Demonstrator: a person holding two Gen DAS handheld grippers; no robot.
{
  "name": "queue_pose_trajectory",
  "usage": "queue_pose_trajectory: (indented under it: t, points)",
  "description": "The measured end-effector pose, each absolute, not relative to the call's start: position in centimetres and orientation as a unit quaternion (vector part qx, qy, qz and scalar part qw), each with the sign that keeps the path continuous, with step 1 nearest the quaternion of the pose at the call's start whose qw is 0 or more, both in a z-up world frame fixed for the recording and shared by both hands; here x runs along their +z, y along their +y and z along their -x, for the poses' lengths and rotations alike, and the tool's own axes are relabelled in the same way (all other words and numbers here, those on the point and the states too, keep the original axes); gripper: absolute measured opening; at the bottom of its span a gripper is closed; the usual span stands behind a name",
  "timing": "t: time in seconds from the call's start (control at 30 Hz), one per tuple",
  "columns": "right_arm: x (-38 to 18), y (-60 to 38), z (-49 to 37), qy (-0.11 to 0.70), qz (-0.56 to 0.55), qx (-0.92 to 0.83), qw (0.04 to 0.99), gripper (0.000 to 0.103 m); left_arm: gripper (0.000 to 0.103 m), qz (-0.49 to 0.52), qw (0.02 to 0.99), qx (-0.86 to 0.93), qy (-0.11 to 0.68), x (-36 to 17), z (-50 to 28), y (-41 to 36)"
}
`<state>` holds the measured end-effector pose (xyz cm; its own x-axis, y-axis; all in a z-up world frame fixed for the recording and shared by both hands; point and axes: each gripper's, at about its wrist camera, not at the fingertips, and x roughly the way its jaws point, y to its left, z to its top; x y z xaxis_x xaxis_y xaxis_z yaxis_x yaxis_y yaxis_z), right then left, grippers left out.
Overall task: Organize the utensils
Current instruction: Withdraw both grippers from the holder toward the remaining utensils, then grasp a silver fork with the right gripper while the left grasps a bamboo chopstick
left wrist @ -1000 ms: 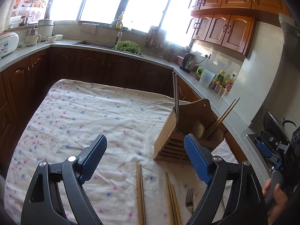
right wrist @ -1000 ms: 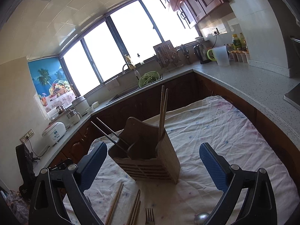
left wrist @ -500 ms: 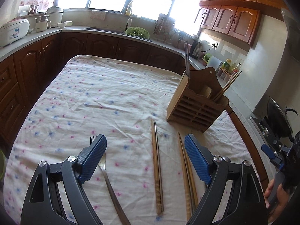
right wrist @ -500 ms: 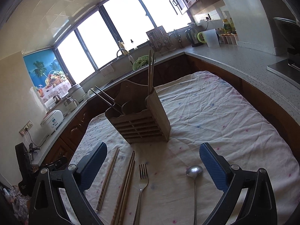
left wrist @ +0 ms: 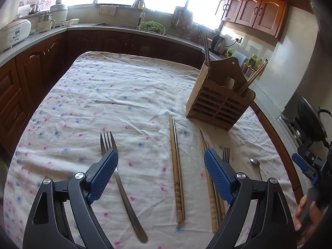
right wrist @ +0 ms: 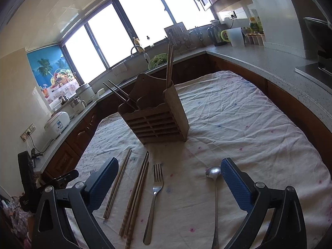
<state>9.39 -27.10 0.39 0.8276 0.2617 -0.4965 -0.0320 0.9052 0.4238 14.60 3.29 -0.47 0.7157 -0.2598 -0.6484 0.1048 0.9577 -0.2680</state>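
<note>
Wooden holder [right wrist: 154, 122] stands upright on the flowered cloth [left wrist: 108, 95], chopsticks sticking up from its compartments. In front of it lie two chopstick pairs [right wrist: 134, 193], two forks [left wrist: 122, 188] and a spoon [right wrist: 214, 197], side by side, apart. The left gripper [left wrist: 160, 178] hangs over the fork and chopsticks, jaws wide apart, empty. The right gripper [right wrist: 169, 184] hangs over the other fork [right wrist: 154, 197], jaws spread, clasping nothing.

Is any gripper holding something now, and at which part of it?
Nothing is held. The left gripper and the right gripper are both open above the utensils.
</note>
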Motion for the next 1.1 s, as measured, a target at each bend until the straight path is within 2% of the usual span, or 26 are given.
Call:
queue_pose_trajectory:
  t: [0.37,0.43,0.5,0.53,0.63,0.8,0.87,1.03,1.1]
  points:
    - [-0.8,-24.3,-11.4,0.312,-0.169,0.098,0.93,0.099,0.087,0.093,0.913,-0.095,0.385,-1.4,-16.8,2.8]
    - [-1.2,-23.7,-12.0,0.321,-0.162,0.099,0.928,0.096,0.087,0.088,0.912,-0.095,0.39,-1.6,-17.5,2.7]
    - [-1.6,-23.2,-12.7,0.332,-0.157,0.103,0.924,0.086,0.086,0.08,0.91,-0.097,0.394,-1.8,-18.4,2.4]
    - [-1.9,-22.9,-13.1,0.339,-0.155,0.103,0.922,0.084,0.086,0.076,0.909,-0.099,0.397,-1.9,-18.9,2.1]
    - [-2.7,-22.0,-14.2,0.356,-0.144,0.105,0.917,0.078,0.079,0.058,0.904,-0.105,0.41,-2.6,-20.7,1.2]
    - [-4.7,-21.0,-15.8,0.385,-0.138,0.108,0.906,0.066,0.061,0.031,0.892,-0.113,0.436,-4.3,-24.2,-0.5]
    - [-5.3,-20.7,-16.1,0.391,-0.136,0.108,0.904,0.063,0.059,0.025,0.888,-0.115,0.445,-4.9,-25.6,-1.1]
    - [-6.6,-20.3,-17.0,0.409,-0.133,0.11,0.896,0.06,0.048,0.01,0.879,-0.116,0.462,-6.4,-28.8,-2.3]
    - [-7.0,-20.1,-17.4,0.415,-0.13,0.11,0.894,0.059,0.04,0.003,0.874,-0.116,0.471,-7.0,-29.8,-2.6]
